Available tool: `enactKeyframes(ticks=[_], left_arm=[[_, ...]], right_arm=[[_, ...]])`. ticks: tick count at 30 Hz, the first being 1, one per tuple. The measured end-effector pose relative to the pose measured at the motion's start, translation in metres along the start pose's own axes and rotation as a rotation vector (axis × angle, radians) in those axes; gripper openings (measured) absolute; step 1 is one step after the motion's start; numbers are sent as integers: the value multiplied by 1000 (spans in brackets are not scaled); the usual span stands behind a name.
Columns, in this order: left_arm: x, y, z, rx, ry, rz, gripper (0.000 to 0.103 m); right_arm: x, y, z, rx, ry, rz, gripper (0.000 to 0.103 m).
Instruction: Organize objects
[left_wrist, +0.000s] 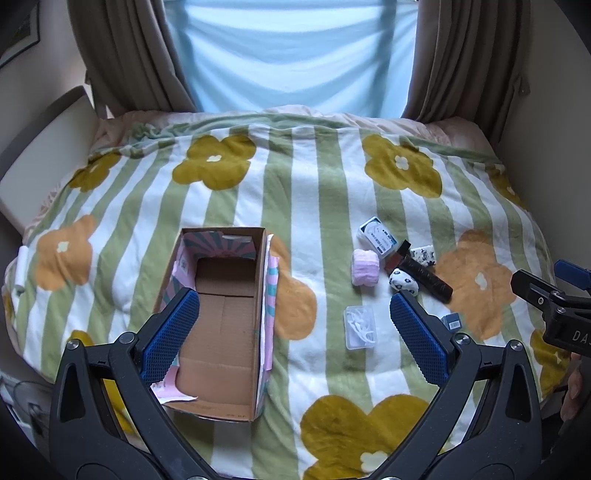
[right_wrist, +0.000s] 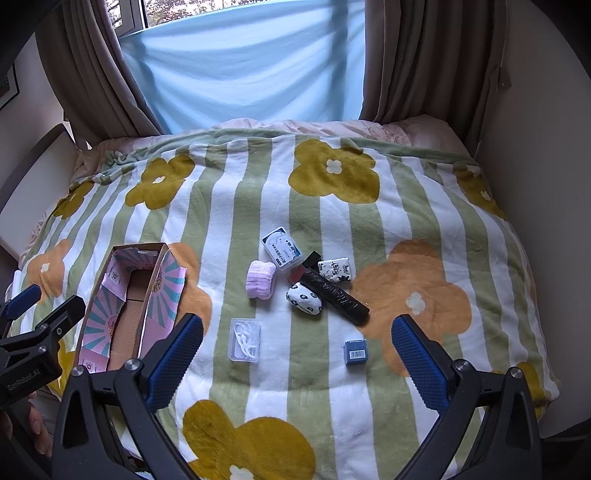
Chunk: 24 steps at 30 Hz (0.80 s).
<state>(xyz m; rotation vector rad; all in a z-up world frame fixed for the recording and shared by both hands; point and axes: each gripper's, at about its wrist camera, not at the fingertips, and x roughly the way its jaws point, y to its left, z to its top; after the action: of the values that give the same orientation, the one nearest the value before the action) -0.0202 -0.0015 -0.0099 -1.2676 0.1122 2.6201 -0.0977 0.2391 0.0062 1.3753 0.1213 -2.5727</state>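
Altogether one cardboard box (left_wrist: 221, 321) and eight loose things lie on the flowered blanket (left_wrist: 314, 206): one pink fabric roll (right_wrist: 260, 278), one clear case of white floss picks (right_wrist: 244, 339), one white labelled container (right_wrist: 282, 248), two panda-print bundles (right_wrist: 304, 298), one black roll (right_wrist: 334, 293), one dark red-and-black piece partly hidden under that roll, and one small blue box (right_wrist: 355, 352); the open, empty cardboard box sits under and ahead of the left gripper (left_wrist: 295, 321), its near left wall just behind that gripper's left pad; the pile lies ahead and to its right; the right gripper (right_wrist: 297, 350) hovers with the floss case and blue box between its fingers, the pile straight ahead, the cardboard box to its left; both grippers point forward over the bed, tilted down, jaws spread wide and holding nothing; fingertips of a hand show at each view's lower edge.
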Motion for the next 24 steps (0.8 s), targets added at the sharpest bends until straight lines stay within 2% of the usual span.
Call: enactKeyframes(ticks=[17, 24], left_arm=[[0, -3, -3, 29, 5, -44, 102], [0, -8, -4, 39, 13, -55, 102]], right_arm=[[-1, 0, 0, 0, -2, 8, 102], [-7, -1, 8, -5, -38, 45, 102]])
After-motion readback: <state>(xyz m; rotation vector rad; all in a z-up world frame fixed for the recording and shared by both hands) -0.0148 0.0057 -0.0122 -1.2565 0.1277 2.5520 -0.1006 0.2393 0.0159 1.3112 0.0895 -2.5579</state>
